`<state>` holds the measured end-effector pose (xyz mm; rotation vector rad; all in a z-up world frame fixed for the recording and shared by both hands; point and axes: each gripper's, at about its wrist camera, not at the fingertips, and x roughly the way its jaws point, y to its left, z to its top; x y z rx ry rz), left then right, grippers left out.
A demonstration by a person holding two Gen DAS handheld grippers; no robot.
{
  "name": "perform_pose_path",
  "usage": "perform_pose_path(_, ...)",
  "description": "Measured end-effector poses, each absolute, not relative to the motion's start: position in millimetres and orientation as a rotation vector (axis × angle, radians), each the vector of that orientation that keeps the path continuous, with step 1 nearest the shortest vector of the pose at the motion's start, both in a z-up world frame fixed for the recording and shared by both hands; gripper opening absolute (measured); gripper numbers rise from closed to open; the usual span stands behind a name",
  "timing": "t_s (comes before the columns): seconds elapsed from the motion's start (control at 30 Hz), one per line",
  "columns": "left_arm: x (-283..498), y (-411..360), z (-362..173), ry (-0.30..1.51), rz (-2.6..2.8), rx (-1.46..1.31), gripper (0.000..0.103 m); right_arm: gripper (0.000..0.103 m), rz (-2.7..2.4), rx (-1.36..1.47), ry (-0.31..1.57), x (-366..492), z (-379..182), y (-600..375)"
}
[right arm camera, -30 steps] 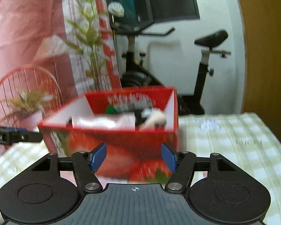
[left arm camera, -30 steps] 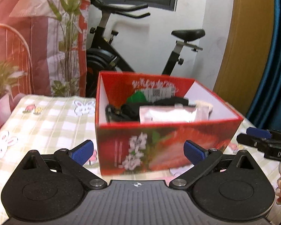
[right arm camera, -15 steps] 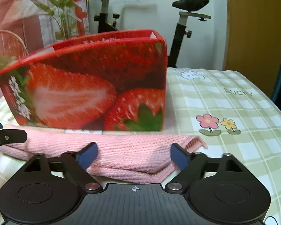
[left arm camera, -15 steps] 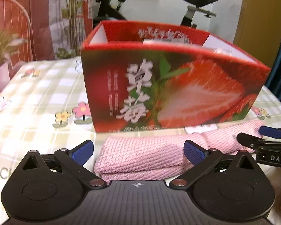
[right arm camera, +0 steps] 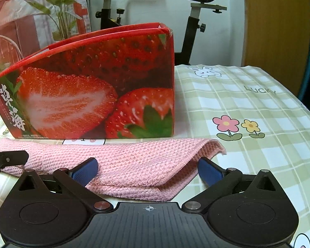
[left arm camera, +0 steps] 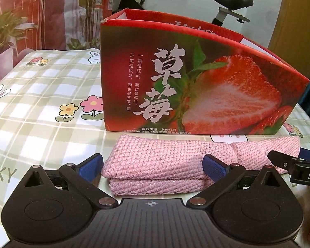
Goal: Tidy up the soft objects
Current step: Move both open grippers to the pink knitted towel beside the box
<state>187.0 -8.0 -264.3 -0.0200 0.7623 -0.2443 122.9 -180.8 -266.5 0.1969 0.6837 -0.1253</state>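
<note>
A folded pink knitted cloth [left arm camera: 159,161] lies on the table along the front of a red strawberry-print box [left arm camera: 196,78]. My left gripper [left arm camera: 153,168] is open, low over the cloth's left end, which lies between its blue pads without being pressed. In the right wrist view the cloth's right end [right arm camera: 134,161] lies between the spread fingers of my right gripper [right arm camera: 147,170], whose jaws are opening and not pressing it. The box [right arm camera: 93,86] stands just behind. Each gripper's tip shows at the edge of the other's view.
The table wears a green checked cloth [right arm camera: 248,107] with flowers and rabbits. Behind it stand an exercise bike [right arm camera: 196,20], potted plants [left arm camera: 8,26] at the left and a wooden door [right arm camera: 274,31] at the right. The box's inside is hidden from this height.
Both grippers sank from above the box to table level, so the pink cloth came into view between the fingers. The right gripper's jaws spread wider.
</note>
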Motion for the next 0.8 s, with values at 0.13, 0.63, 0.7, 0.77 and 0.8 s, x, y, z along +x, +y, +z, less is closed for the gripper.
perform_pose_path(0.13,187.2,-9.1,-263.4,0.749,-0.251,-0.017,0.103,0.103,-0.134,0.178,0.69,125.4,-267.1,-178.8)
perform_pose_path(0.63,181.0,-9.3,-265.5,0.705,-0.269,-0.001,0.103,0.103,-0.131,0.166,0.695,126.2,-267.8,-180.8)
perform_pose_path(0.7,180.7,-9.4,-265.1,0.705,-0.269,0.001,0.103,0.103,-0.13,0.165,0.695,126.1,-267.6,-181.2)
perform_pose_path(0.77,180.6,-9.3,-265.1,0.705,-0.27,0.001,0.103,0.103,-0.128,0.165,0.696,126.5,-267.7,-181.6)
perform_pose_path(0.8,180.4,-9.3,-265.1,0.704,-0.271,0.001,0.103,0.103,-0.129,0.163,0.697,126.5,-267.6,-181.4)
